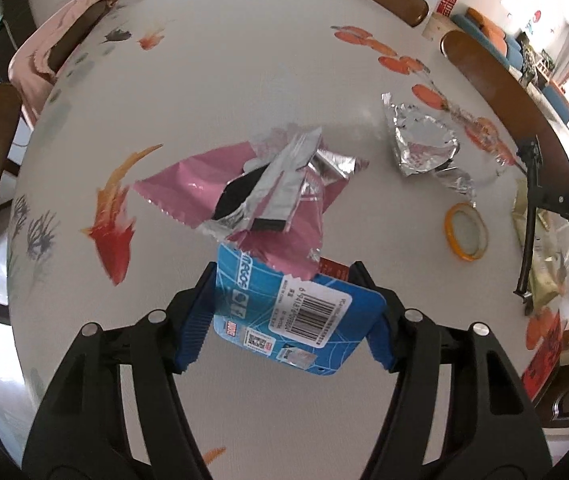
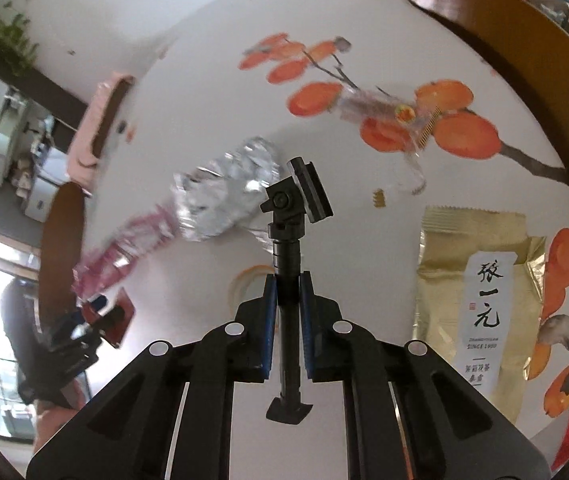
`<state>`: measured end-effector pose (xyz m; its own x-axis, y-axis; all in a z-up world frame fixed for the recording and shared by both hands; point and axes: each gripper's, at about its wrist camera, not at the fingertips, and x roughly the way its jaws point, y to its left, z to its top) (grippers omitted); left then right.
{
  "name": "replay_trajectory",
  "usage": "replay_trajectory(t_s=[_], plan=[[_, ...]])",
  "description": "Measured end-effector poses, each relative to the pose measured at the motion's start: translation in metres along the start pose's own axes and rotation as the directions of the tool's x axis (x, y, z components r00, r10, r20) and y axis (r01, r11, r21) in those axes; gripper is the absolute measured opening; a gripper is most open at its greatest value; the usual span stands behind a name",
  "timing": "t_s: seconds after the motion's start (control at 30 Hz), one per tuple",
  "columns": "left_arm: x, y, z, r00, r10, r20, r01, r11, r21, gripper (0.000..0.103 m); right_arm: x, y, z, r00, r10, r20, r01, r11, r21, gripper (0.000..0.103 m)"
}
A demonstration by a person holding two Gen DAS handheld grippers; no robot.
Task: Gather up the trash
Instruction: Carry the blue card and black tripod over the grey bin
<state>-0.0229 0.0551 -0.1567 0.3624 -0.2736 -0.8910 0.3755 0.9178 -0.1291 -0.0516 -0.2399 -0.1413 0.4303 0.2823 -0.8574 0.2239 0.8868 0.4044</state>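
Left wrist view: I am mid-collection, my left claw (image 1: 290, 314) spread moderately with a blue packaging card (image 1: 296, 316) between its blue pads, which touch the card's edges; pink and silver wrappers (image 1: 244, 188) appear bunched at the card's far edge, above the white painted surface (image 1: 204, 80). My right claw (image 2: 286, 320) is pressed together on a black tripod-like stand (image 2: 290, 240). Crumpled foil (image 1: 420, 140), a tape roll (image 1: 466, 232) and a gold tea bag (image 2: 480, 292) remain. Next, I judge, the held bundle needs carrying to a bin, which is not visible.

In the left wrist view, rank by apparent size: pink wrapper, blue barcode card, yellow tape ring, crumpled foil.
1. pink wrapper
2. blue barcode card, though nearness to the camera inflates it
3. crumpled foil
4. yellow tape ring
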Motion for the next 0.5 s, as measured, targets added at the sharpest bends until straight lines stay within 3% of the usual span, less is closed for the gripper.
replay_trajectory(t_s=[0.2, 0.5], plan=[[-0.033, 0.007, -0.010, 0.999, -0.015, 0.047, 0.016, 0.999, -0.036, 0.062, -0.014, 0.036, 0.002, 0.996, 0.083, 0.030, -0.081, 0.995, -0.051, 0.012], [-0.084, 0.026, -0.022, 0.991, -0.024, 0.132, 0.035, 0.996, -0.079, 0.062, -0.011, 0.091, -0.008, 0.982, 0.188, 0.005, -0.186, 0.974, -0.128, 0.012]])
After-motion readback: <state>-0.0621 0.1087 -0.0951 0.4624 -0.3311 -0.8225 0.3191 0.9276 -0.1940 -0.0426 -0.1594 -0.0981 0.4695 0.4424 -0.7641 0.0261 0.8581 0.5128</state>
